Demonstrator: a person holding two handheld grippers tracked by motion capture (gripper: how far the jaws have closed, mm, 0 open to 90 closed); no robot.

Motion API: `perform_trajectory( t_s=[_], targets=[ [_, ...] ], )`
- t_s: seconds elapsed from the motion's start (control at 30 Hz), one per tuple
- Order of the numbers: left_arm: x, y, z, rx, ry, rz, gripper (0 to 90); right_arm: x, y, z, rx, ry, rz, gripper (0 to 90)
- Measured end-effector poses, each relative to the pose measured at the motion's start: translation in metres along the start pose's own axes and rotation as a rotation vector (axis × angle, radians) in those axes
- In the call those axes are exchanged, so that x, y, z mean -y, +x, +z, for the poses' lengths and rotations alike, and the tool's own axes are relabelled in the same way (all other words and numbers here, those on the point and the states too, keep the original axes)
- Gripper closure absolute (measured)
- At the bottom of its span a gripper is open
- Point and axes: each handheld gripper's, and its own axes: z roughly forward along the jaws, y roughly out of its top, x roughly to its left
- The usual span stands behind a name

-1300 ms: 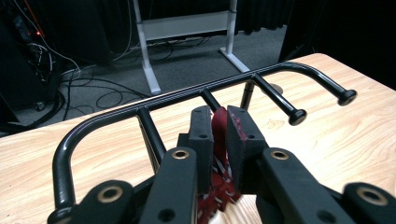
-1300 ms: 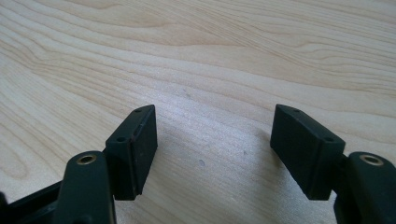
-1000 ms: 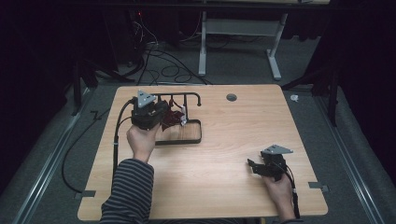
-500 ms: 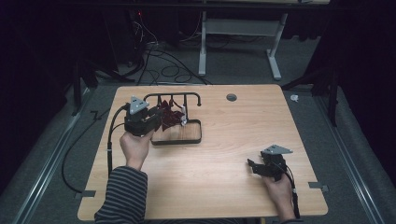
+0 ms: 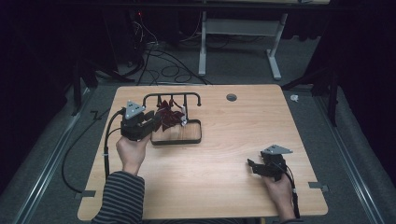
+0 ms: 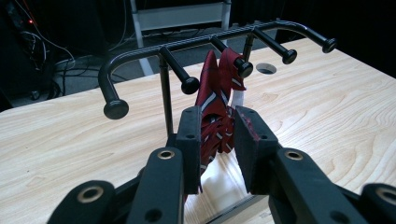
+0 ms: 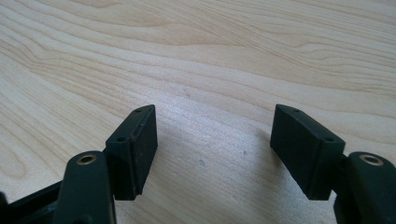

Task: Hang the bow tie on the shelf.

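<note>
A dark red striped tie hangs from a middle peg of a black rack standing at the table's back left. My left gripper is at the rack's left side and points at the tie. In the left gripper view the tie hangs between the jaws of my left gripper. The jaws have just been opening, and a gap shows beside the cloth. My right gripper rests low at the front right. Its jaws stand wide open over bare wood.
The rack's black base frame lies on the wooden table. A round cable hole sits near the far edge. Cables and a desk frame lie on the floor beyond.
My left gripper has drawn back to the left and toward the person, away from the rack, and its jaws have widened around the tie. The right gripper has stayed put.
</note>
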Motion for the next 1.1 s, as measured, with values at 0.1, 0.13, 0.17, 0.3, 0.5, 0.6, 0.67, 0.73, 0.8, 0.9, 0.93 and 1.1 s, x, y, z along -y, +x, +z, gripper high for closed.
perform_trajectory(
  t_s=[0.1,0.13,0.17,0.3,0.5,0.6,0.67,0.73,0.8,0.9,0.93,1.1],
  targets=[
    [0.002,0.001,-0.002,0.002,0.000,-0.002,71.9,0.000,0.000,0.000,0.000,0.000,0.001,33.3],
    [0.002,0.001,-0.003,0.002,-0.001,-0.002,71.8,0.000,0.000,0.000,0.000,0.000,0.000,33.3],
    [0.003,0.001,-0.004,0.003,-0.002,-0.003,71.8,0.000,0.000,0.000,0.001,0.001,0.001,33.3],
    [0.006,0.002,-0.008,0.004,0.000,-0.004,71.1,0.000,0.000,0.000,0.000,-0.001,0.001,33.3],
    [0.014,0.003,-0.013,0.002,0.008,-0.006,69.7,0.000,0.000,0.000,0.000,-0.001,0.001,33.3],
    [0.018,0.005,-0.014,0.001,0.014,-0.015,69.2,0.000,0.000,0.000,0.001,0.000,0.002,33.4],
    [0.021,0.006,-0.016,0.001,0.014,-0.019,69.1,0.000,0.000,0.000,0.002,0.000,0.001,33.4],
    [0.023,0.006,-0.017,0.002,0.013,-0.023,68.9,0.000,0.000,0.000,0.002,0.001,0.001,33.4],
    [0.025,0.007,-0.018,0.005,0.013,-0.028,68.4,0.000,0.000,0.000,0.002,0.001,0.001,33.4],
    [0.028,0.006,-0.020,0.007,0.013,-0.028,67.6,0.000,0.000,0.000,0.003,0.001,0.001,33.4],
    [0.030,0.006,-0.020,0.006,0.015,-0.026,67.3,0.000,0.000,0.000,0.002,0.000,-0.002,33.4],
    [0.036,0.004,-0.022,0.006,0.022,-0.031,65.5,0.000,0.000,0.000,0.003,0.001,0.000,33.4]
  ],
)
